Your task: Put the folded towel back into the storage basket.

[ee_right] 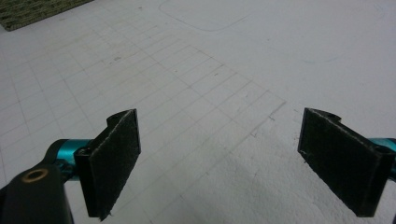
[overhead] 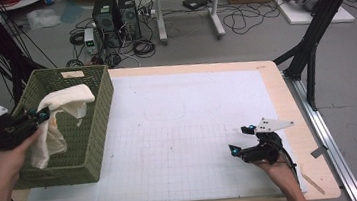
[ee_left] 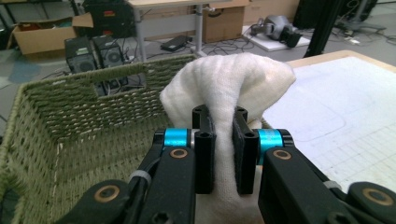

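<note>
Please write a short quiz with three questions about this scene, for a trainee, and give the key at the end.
1. True or false: the left gripper is shut on the white cloth.
2. Where is the white cloth now? A) flat on the table mat; B) at the green woven basket, hanging partly inside it; C) on the floor.
3. Fill in: the jaws of the right gripper stand ____, with nothing between them, above the white gridded mat.

Key: 1 true; 2 B; 3 open.
</note>
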